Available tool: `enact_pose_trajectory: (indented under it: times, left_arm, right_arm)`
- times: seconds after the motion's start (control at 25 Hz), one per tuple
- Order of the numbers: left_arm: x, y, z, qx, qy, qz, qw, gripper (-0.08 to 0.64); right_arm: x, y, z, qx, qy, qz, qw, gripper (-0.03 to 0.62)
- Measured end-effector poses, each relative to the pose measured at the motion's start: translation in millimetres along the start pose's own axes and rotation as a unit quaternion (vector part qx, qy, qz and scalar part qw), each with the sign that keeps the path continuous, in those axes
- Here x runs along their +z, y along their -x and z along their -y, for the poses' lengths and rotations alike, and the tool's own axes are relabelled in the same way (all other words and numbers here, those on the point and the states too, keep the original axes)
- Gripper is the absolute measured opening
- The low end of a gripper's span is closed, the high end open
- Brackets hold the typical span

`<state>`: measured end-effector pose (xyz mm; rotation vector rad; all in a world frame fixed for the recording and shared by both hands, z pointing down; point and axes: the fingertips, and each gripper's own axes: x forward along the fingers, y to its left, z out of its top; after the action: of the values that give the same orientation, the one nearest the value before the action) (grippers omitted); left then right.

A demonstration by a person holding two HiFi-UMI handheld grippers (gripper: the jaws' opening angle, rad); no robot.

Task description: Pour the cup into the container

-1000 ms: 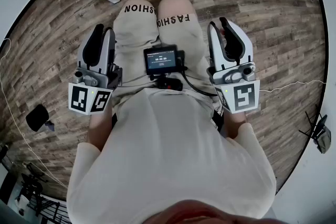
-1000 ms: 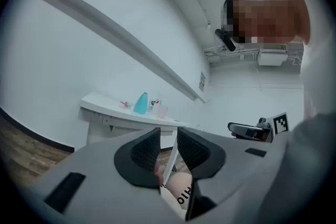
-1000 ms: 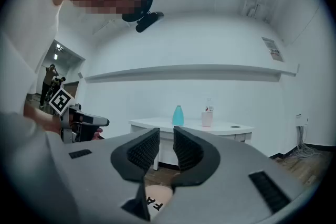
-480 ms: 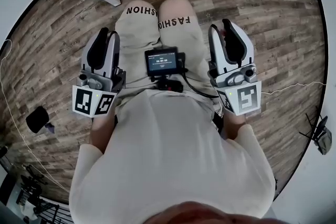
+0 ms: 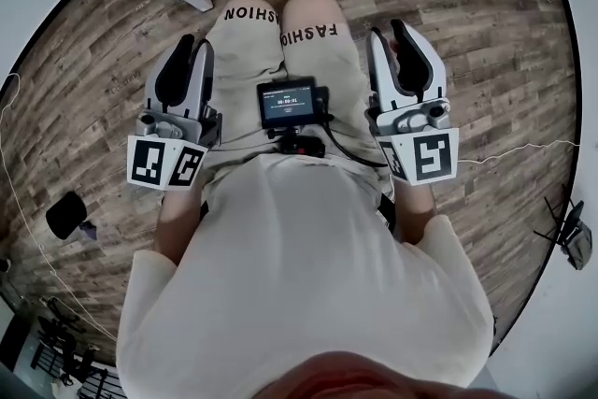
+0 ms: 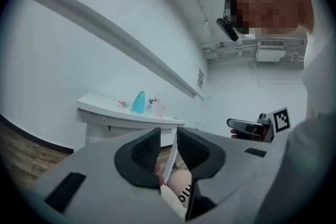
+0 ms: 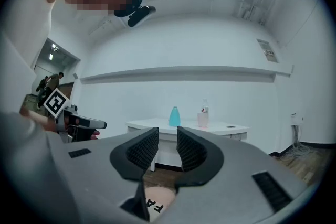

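I'm holding my left gripper (image 6: pixel 168 135) and right gripper (image 7: pixel 167 135) closed on nothing, level, facing the white table (image 7: pixel 147 124).

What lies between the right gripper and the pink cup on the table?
Only bare wooden floor and the white table's front edge. The right gripper is shut, empty and well short of the cup. The right gripper view shows it.

brown wood-plank floor (image 5: pixel 112 61) underfoot. ahead a plain white wall (image 7: pixel 157 97) with a long ledge (image 7: pixel 178 73) running across it (also white); a white table (image 7: pixel 152 124) stands below the ledge, near the wall, in even light.
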<state>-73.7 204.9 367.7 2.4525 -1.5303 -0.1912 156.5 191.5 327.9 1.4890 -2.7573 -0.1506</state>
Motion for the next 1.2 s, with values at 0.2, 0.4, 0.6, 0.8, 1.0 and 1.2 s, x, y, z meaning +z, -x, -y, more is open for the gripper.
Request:
enact_pose_trajectory:
  times: [0.2,0.4,0.6,0.8,1.0,1.2]
  left_arm:
    - [-1,-23,12,-0.003,-0.031,-0.008,0.9995,0.109]
    - [2,-39,25,-0.009,-0.039,-0.009,0.9992,0.106]
    - [16,-40,32,-0.014,-0.044,-0.001,0.9989,0.106]
    - [36,-38,36,-0.017,-0.050,0.013,0.9985,0.106]
    - [58,-31,42,-0.017,-0.057,0.037,0.9976,0.106]
    - [54,-28,35,-0.014,-0.061,0.047,0.9969,0.106]
  right_arm:
    - [-12,-18,-10,-0.001,0.066,-0.028,0.997,0.095]
    - [-2,-34,-15,0.001,0.066,-0.018,0.998,0.094]
    - [2,-34,-19,0.002,0.075,-0.019,0.997,0.095]
    - [8,-30,-20,-0.003,0.082,-0.036,0.996,0.095]
    - [36,-32,-28,0.002,0.081,0.005,0.997,0.094]
    - [37,-34,-34,0.009,0.093,0.015,0.995,0.094]
